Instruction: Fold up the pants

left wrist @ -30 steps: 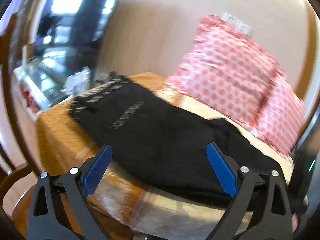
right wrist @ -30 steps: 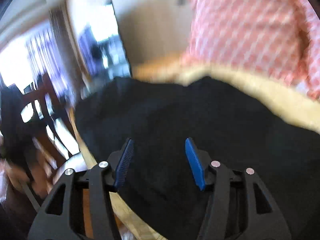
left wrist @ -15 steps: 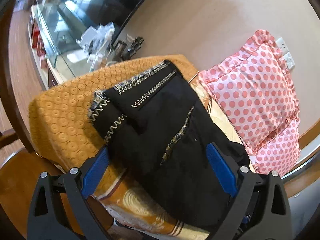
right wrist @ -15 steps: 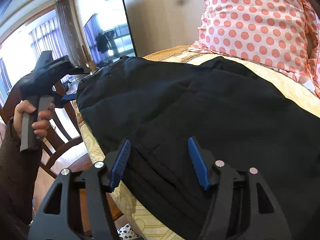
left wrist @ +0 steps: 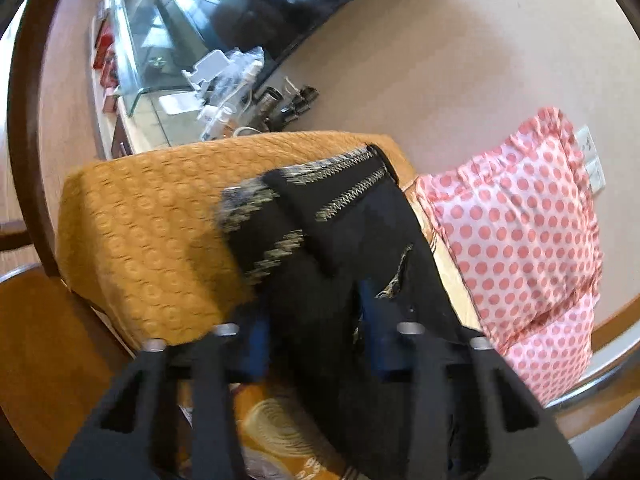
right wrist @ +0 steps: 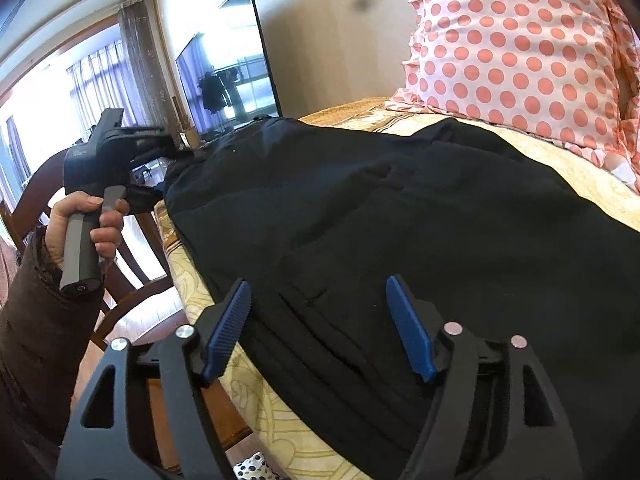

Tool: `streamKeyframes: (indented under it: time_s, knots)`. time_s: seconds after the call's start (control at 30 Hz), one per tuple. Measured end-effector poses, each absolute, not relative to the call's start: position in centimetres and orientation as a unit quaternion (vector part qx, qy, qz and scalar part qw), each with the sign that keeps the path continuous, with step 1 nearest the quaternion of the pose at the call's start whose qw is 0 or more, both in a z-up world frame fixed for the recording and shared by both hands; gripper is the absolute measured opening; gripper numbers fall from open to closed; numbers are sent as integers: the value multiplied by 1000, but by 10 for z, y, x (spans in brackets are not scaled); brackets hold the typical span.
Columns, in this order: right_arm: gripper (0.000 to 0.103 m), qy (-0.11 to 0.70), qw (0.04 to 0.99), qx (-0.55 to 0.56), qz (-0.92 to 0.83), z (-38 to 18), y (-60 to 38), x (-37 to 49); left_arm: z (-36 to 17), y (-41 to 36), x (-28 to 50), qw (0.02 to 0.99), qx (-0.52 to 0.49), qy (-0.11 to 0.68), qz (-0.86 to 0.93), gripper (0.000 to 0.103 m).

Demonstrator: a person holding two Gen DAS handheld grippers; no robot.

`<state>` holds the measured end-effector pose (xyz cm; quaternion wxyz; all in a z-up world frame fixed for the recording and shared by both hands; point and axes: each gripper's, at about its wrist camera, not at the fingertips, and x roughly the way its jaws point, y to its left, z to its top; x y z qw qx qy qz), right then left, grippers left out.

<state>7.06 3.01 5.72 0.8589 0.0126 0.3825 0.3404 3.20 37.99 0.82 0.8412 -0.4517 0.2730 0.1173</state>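
Two black grippers with blue pads worked on the black pants (right wrist: pixel 420 216) that lay flat across the yellow patterned bed (right wrist: pixel 580 168), near the pink spotted pillow (right wrist: pixel 520 48). At the hem end, the left gripper (left wrist: pixel 316 340) had its fingers close on either side of a bunch of cloth, though blur hid whether it truly pinched. The right gripper (right wrist: pixel 320 328) hovered spread wide over the near edge, so the fold looked only started; next, both would likely need a firm hold to lift one end over.

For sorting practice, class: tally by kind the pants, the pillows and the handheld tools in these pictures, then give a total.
black pants: 1
polka-dot pillows: 2
tools: 2 (left tool, right tool)
Total: 5
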Motion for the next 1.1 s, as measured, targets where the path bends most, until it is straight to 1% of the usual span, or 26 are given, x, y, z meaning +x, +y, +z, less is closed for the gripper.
streamKeyframes:
  time_s: [0.13,0.2,0.23,0.27,0.3,0.37,0.4,0.53,0.57,0.6,0.63,0.67,0.7,0.77,0.87,0.93,1.03,1.1]
  knots:
    - [74,379,860,7,341,57,32,69,22,365,29,863,-404,267,143,29]
    - [74,379,859,6,343,58,32,69,26,360,35,866,-386,275,158,32]
    - [74,379,859,7,344,58,31,68,26,359,38,862,-384,285,168,32]
    - [74,377,859,8,345,57,31,68,26,358,40,860,-383,289,174,36]
    - [74,377,859,9,346,57,31,68,27,357,43,860,-379,296,173,48]
    - [74,377,859,9,346,57,31,68,21,359,53,853,-376,324,161,63]
    - [74,377,859,8,347,57,31,68,22,359,53,856,-375,317,160,65]
    - [74,375,858,11,350,57,29,67,18,371,46,842,-430,288,150,65]
    - [74,374,858,12,351,57,28,67,15,377,43,835,-452,276,147,58]
    - [74,374,858,12,352,57,28,67,10,384,40,827,-474,266,144,47]
    - [74,373,858,13,354,57,28,67,7,388,38,820,-488,261,144,39]
    - [74,373,857,14,354,57,27,66,2,392,36,813,-503,256,139,30]
    - [74,372,858,14,355,56,27,66,0,392,35,812,-508,252,136,25]
    - [74,370,858,14,355,56,27,65,8,384,32,828,-485,244,138,15]
    - [74,368,858,14,357,56,25,64,42,357,30,876,-408,212,143,12]
    - [74,368,858,18,359,56,24,65,74,327,35,912,-334,197,133,12]
    - [74,369,855,33,363,57,20,66,101,294,44,935,-282,188,107,11]
    - [74,373,853,64,359,61,6,68,112,275,51,942,-266,188,86,11]
